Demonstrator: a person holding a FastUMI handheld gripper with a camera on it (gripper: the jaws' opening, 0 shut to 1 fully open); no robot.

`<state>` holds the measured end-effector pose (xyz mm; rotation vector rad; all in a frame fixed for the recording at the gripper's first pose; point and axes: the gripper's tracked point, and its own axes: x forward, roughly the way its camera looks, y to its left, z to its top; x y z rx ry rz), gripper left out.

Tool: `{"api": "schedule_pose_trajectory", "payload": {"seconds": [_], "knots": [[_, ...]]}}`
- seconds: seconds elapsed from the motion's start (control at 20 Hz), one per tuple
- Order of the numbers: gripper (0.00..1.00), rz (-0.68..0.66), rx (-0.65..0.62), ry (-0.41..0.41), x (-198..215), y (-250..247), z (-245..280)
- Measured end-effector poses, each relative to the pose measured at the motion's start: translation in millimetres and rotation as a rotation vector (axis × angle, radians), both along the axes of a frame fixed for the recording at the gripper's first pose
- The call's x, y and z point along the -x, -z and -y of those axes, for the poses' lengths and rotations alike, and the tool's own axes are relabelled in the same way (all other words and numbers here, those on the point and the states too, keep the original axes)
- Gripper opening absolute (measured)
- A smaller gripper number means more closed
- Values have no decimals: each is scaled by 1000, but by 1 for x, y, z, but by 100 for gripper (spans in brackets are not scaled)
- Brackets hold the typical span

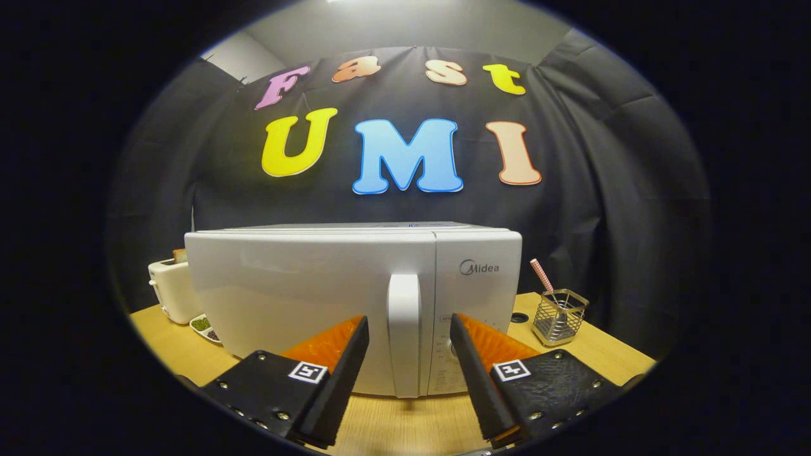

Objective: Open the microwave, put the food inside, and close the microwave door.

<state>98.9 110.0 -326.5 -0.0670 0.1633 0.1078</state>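
My gripper [408, 326] is spread wide, holding nothing, fingers either side of the handle [404, 332] of the microwave [304, 297], not touching it. Door shut. Microwave sits on the wooden table [405, 424], toaster [171, 288] at its left, wire holder [559, 316] at its right.

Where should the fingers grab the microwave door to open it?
Probably on the upright handle of the microwave, coming straight from the front. It is a tall, narrow bar, and the open gripper already has a finger on each side of it.
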Motion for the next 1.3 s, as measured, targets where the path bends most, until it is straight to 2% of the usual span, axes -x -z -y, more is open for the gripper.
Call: {"api": "schedule_pose_trajectory", "payload": {"seconds": [0.05,0.1,0.2,0.3,0.35,0.45,0.55,0.7,0.9,1.2,1.25,1.3], "knots": [[76,8,9,11,-4,3,-1],[58,27,11,14,-8,3,1],[30,58,32,37,-8,4,-2],[22,55,7,49,-8,6,-3],[22,54,11,45,-10,5,-3],[9,35,42,53,-7,5,-3],[10,14,10,61,-4,5,-2],[9,20,32,68,8,5,-3],[9,41,73,34,58,1,-12],[9,-73,28,-134,121,-1,-37],[11,-96,14,-169,130,-1,-44],[18,-115,5,-203,139,-2,-49]]}}
